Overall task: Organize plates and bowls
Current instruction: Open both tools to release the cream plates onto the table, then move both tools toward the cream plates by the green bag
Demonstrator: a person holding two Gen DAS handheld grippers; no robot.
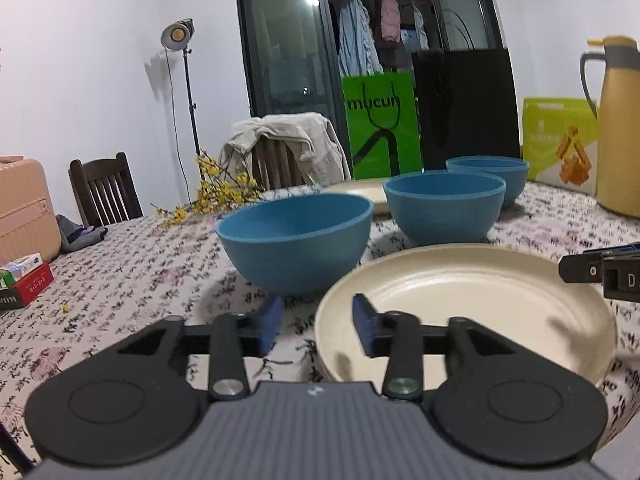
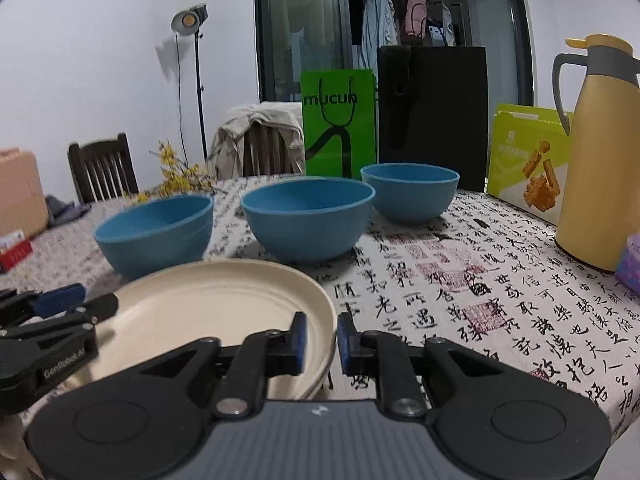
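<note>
A cream plate (image 1: 464, 300) lies on the patterned tablecloth, near both grippers; it also shows in the right wrist view (image 2: 208, 308). My left gripper (image 1: 316, 326) is open, its jaws straddling the plate's left rim without closing on it. My right gripper (image 2: 322, 344) is open, one finger over the plate's right rim and one outside it. Three blue bowls stand behind the plate: near (image 1: 294, 242), middle (image 1: 442, 208) and far (image 1: 490, 174). In the right wrist view they are left (image 2: 156, 232), middle (image 2: 308, 218) and right (image 2: 410, 196). A second cream plate (image 1: 358, 196) lies behind the bowls.
A yellow thermos jug (image 2: 600, 148) stands at the right, with a snack box (image 2: 528, 160) behind it. Green (image 2: 340, 124) and black (image 2: 432, 116) bags stand at the table's far edge. Yellow flowers (image 1: 216, 192) lie at the far left. Small boxes (image 1: 24, 284) sit at the left edge.
</note>
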